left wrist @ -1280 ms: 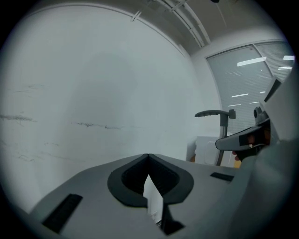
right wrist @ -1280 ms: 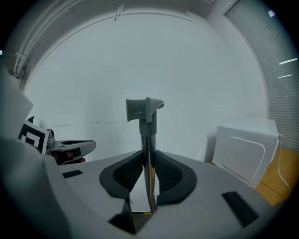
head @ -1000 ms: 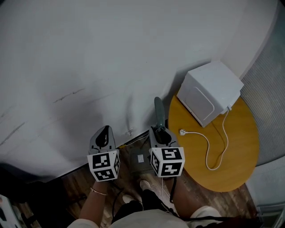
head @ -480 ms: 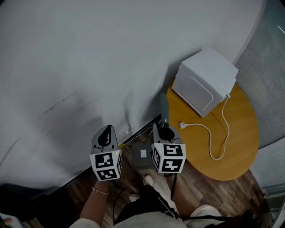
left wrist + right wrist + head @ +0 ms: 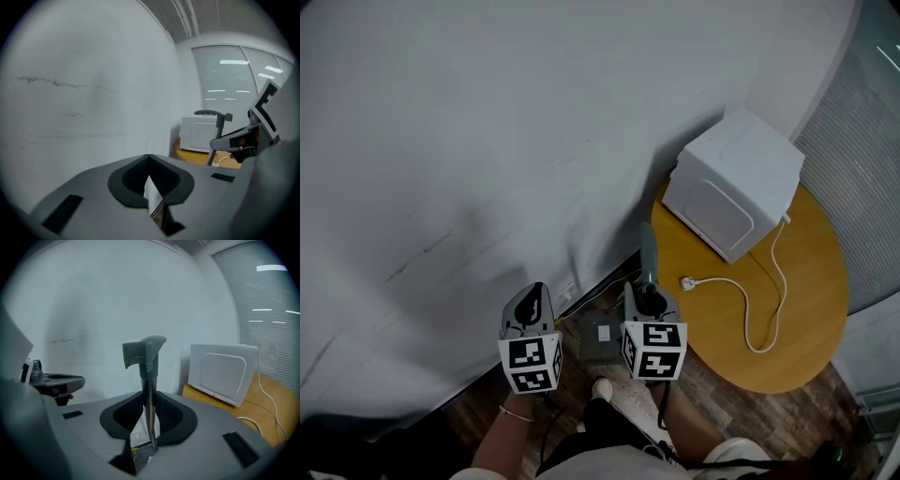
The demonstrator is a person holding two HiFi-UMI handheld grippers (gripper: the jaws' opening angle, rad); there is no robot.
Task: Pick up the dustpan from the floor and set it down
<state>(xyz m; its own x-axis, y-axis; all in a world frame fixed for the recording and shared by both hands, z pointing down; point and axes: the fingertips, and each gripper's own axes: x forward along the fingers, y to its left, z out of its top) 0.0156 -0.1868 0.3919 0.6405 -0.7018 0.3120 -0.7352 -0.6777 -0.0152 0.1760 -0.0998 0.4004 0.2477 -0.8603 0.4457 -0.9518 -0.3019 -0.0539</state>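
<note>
While the dustpan is gripped by its upright handle, the pick-up part of the task is judged to be done or nearly done, and the set-down is judged to be outstanding.

**Jaw state**
- The jaws of the right gripper are closed to a narrow gap on the thin shaft of the handle. The shaft is pressed between the ribbed pads, and the grey hand-grip is seen standing above them.
- The jaws of the left gripper are brought together at the tips, and nothing is held between them. This gripper is carried idle beside the right one, apart from the dustpan.

**Position of the dustpan**
- From the head view, the dark pan is seen low down between the two grippers. It is placed over the wooden floor, at the floor's edge along the foot of the white wall.
- The pan is located just beside the left edge of the round yellow surface.
- Whether the pan is resting on the floor or is raised clear of it cannot be determined.
- A white box-shaped appliance and a cable plug are carried on the surface; the plug lies near its left edge, close to the handle.

**Remaining work**
- The pan is to be brought to rest flat.
- The right jaws are then to be opened off the shaft.
</note>
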